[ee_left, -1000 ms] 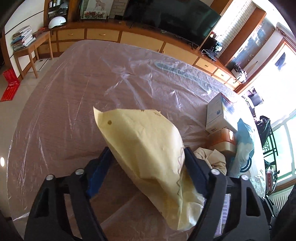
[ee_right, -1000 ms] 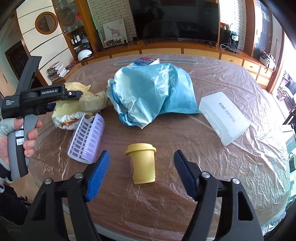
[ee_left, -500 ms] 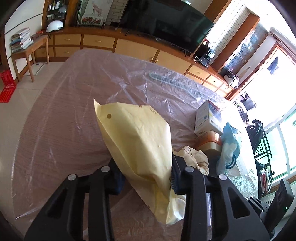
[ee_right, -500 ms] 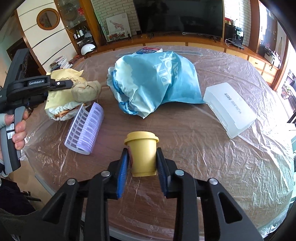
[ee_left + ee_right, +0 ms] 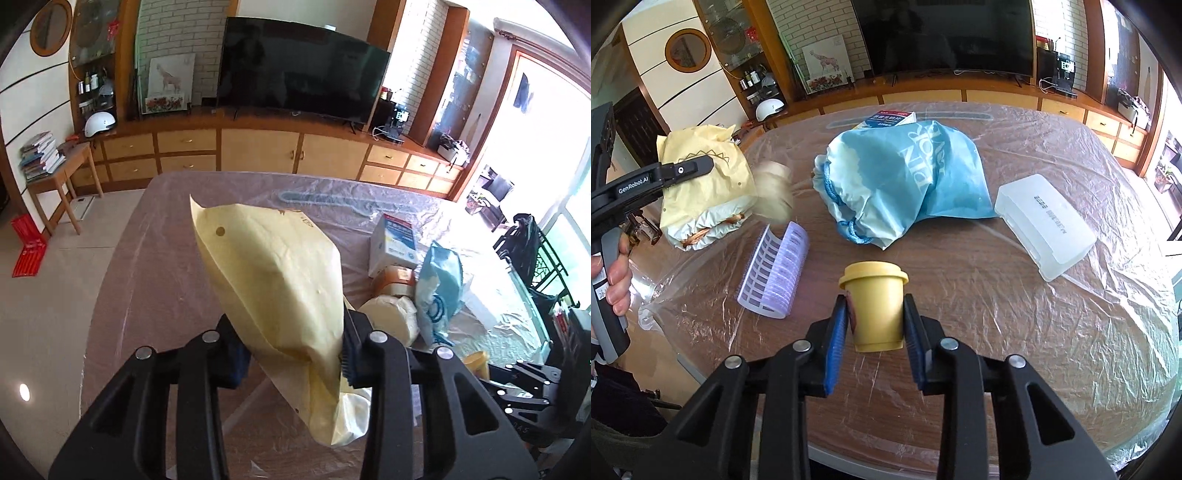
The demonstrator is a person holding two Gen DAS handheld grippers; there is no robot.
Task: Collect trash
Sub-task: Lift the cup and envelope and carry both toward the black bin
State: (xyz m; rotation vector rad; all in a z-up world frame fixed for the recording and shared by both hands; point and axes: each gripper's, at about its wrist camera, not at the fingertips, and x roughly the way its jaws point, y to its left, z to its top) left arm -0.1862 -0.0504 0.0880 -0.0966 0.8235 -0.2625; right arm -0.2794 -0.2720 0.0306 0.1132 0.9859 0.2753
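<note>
Gripping a yellow bag (image 5: 701,184), "GenRobot.AI"-marked left tongs (image 5: 705,164).

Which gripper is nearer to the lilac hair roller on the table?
Left, probably. The left gripper, shut on the yellow paper bag, hangs just above and behind the lilac hair roller; the right gripper, shut on the yellow cup, sits beside it.

A black television (image 5: 945,33) stands on the long wooden cabinet (image 5: 258,147) at the far wall; a giraffe picture (image 5: 827,62) leans to its left. A white helmet (image 5: 99,123) rests further left; books (image 5: 38,157) pile on a small side table (image 5: 55,177).
</note>
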